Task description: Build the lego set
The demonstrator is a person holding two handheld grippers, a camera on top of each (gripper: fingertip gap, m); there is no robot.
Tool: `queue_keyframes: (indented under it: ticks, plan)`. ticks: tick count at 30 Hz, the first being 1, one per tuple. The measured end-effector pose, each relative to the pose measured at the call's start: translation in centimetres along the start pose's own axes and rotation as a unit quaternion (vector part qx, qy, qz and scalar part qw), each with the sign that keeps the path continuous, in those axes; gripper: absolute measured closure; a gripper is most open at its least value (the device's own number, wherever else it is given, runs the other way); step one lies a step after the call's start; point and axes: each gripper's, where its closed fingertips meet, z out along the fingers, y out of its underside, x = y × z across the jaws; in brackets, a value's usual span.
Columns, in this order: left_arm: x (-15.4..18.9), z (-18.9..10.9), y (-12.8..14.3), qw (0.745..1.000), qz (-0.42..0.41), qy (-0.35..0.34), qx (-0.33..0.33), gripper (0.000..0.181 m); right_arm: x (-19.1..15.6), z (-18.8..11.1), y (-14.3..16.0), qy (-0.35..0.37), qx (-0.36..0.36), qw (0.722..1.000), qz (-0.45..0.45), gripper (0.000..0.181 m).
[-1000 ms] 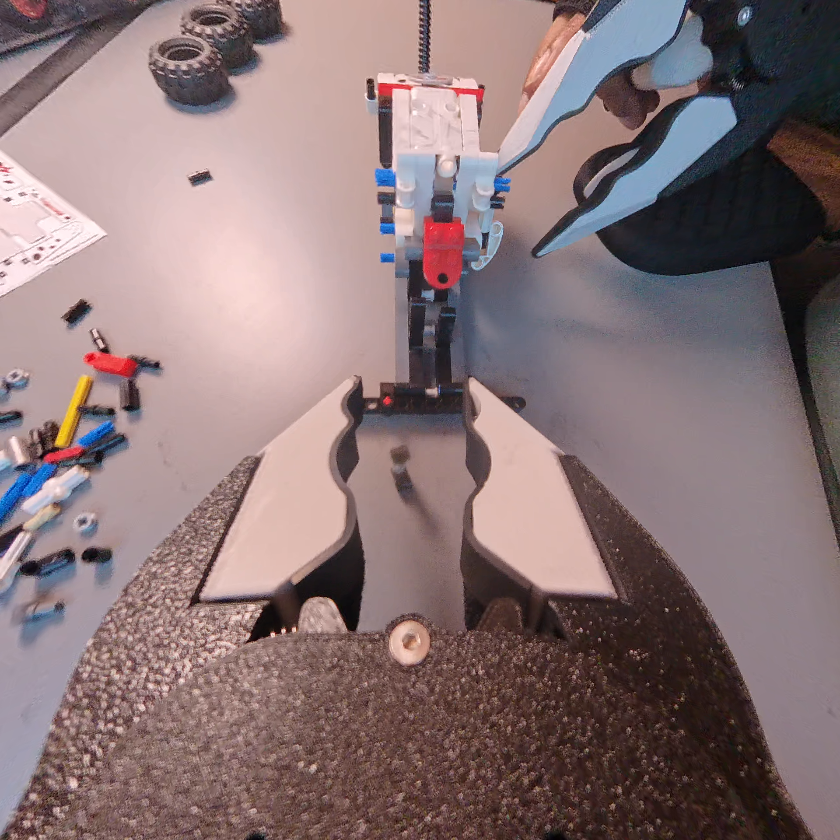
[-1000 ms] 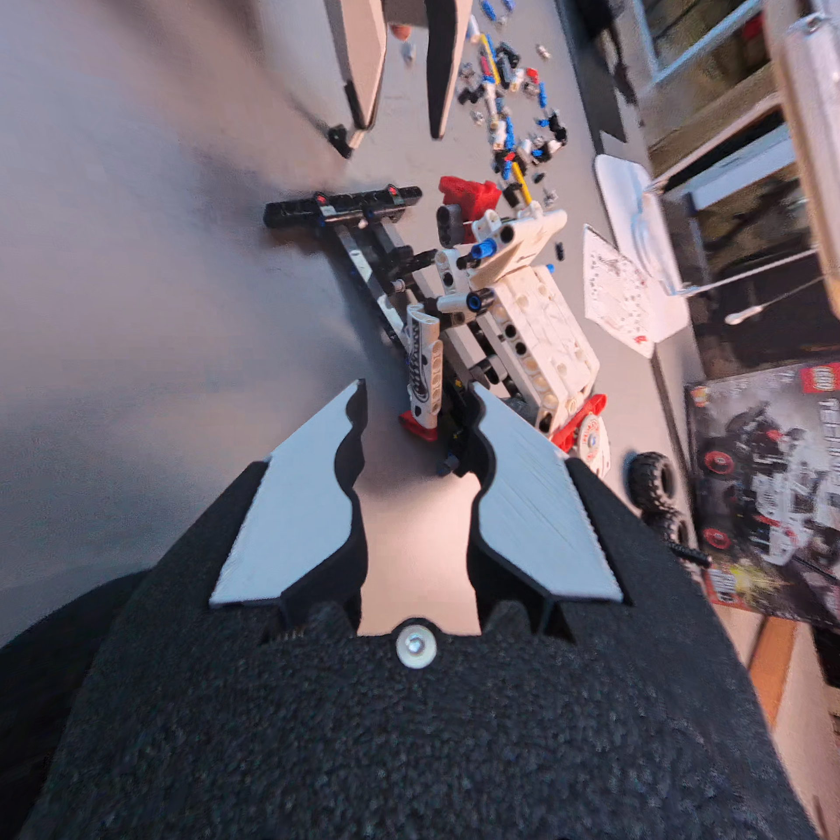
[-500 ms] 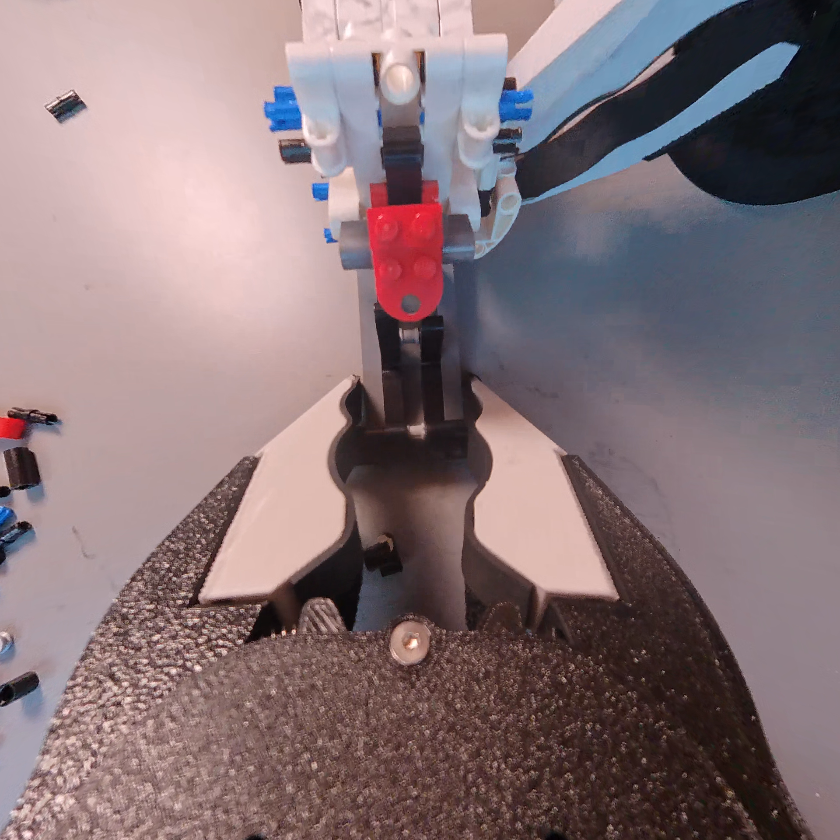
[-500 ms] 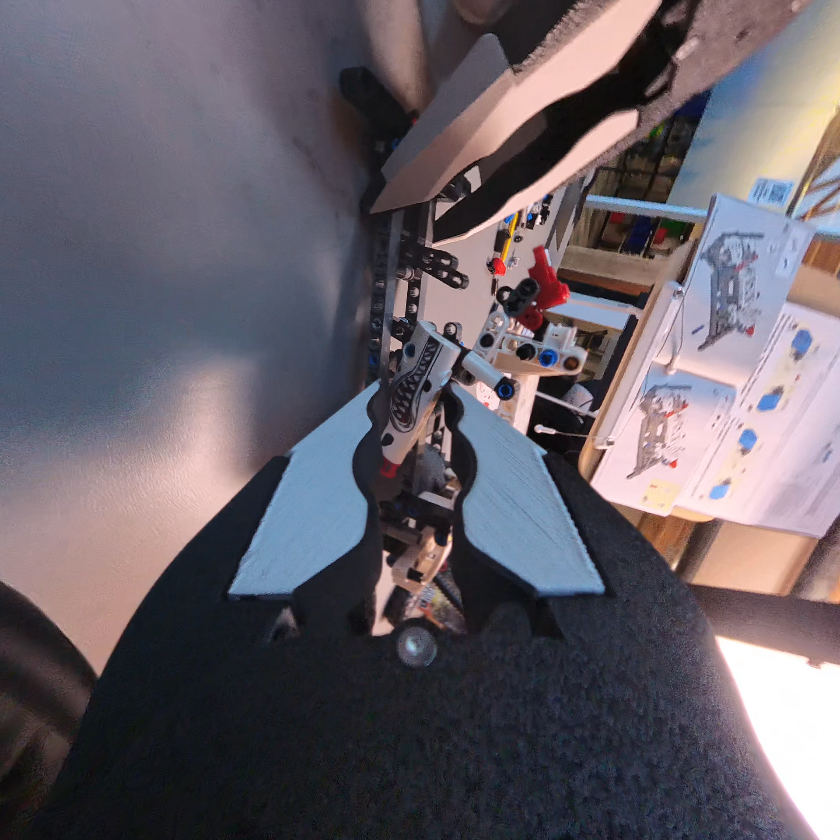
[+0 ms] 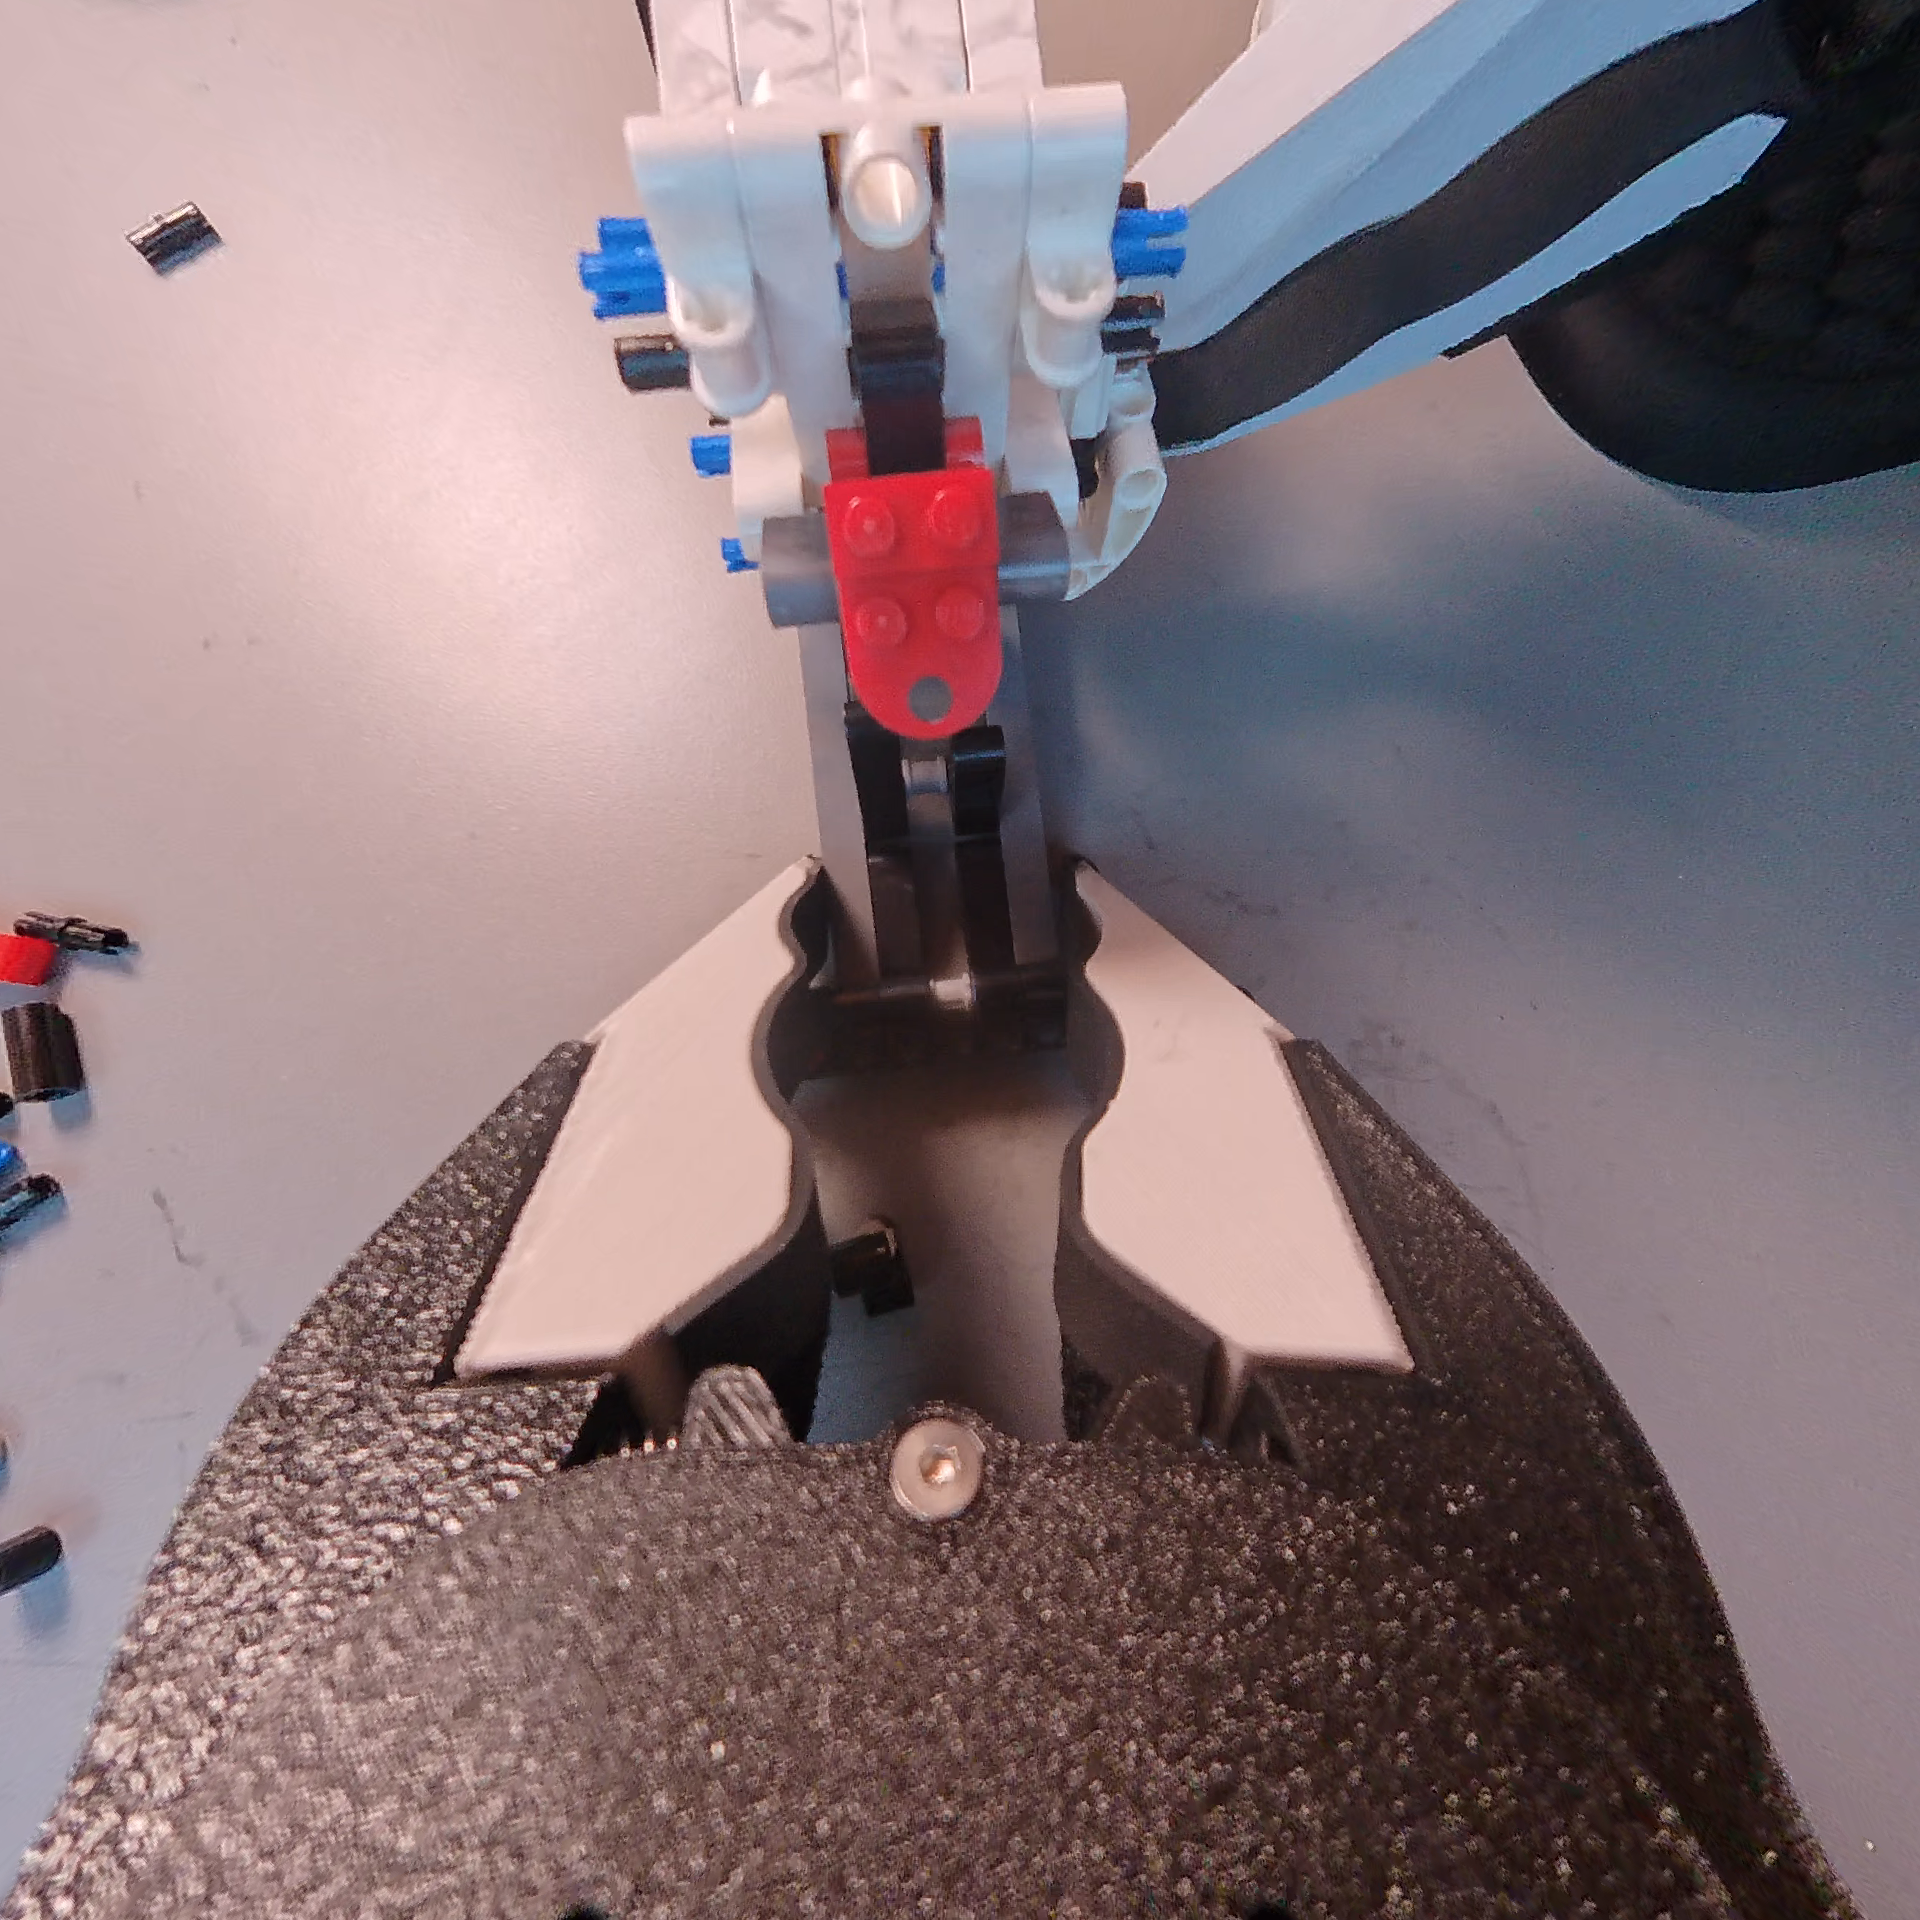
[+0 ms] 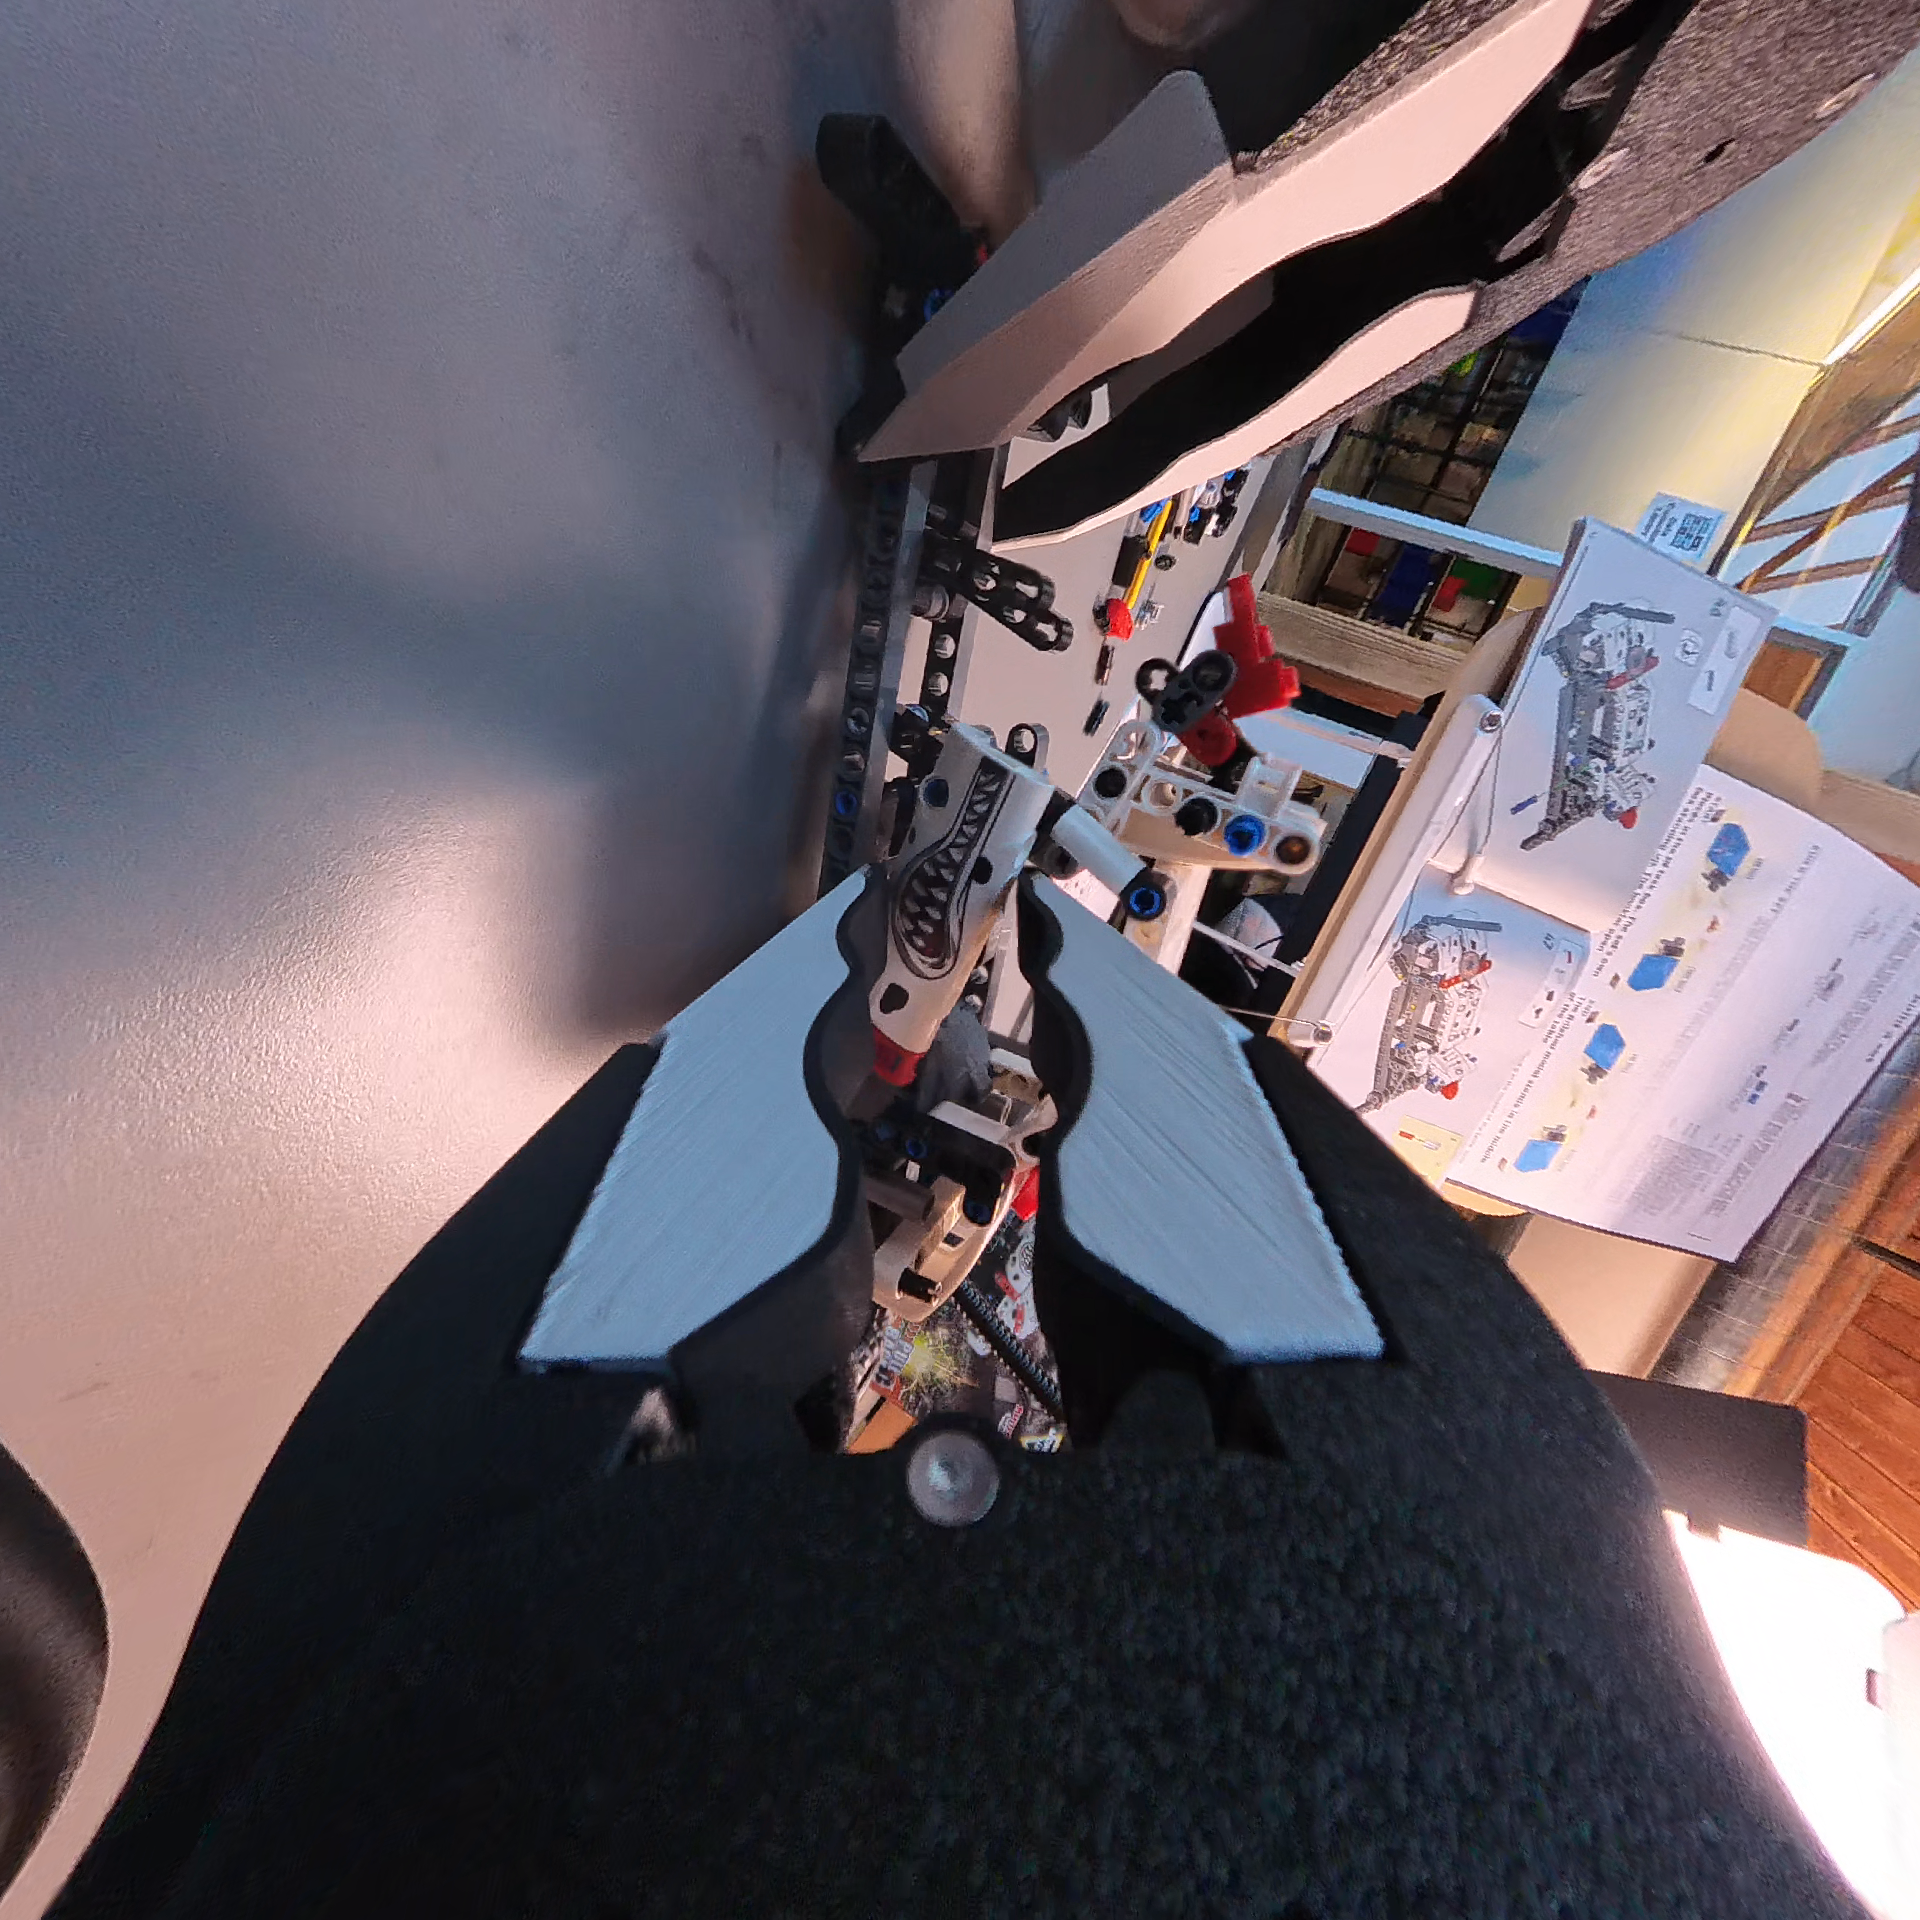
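Observation:
The part-built lego model, white with blue pins and a red plate, lies on the grey table, pointing at me. My left gripper is shut on its black and grey front end. My right gripper is shut on the model's side panel with a toothed-mouth sticker. The right gripper shows in the left wrist view at the model's right side. The left gripper shows in the right wrist view at the far end of the model.
A small black pin lies on the table between my left fingers. Loose black, red and blue parts lie at the left edge, and one black pin at far left. An open instruction booklet stands on a holder beyond the model. The grippers' ends are close to 8 cm from one another. Left tips and right tips are each some 20 cm from the black pin.
Both grippers moved in from apart and closed on the model, the left on its front end, the right on its side panel. Little has moved in the last half second.

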Motion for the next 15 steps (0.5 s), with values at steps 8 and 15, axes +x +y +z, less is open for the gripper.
queue_keyframes:
  ticks: [8,15]
  plan:
    - [-0.1,-0.3,0.0,0.999,-0.033,-0.002,0.01,0.135,-0.2,-1.9,1.1,0.001,0.011,0.992,0.124,0.146]
    - [-0.9,-2.8,-0.1,0.998,-0.047,-0.023,0.036,0.133,1.4,-4.5,4.6,0.05,0.009,0.91,0.411,0.145]
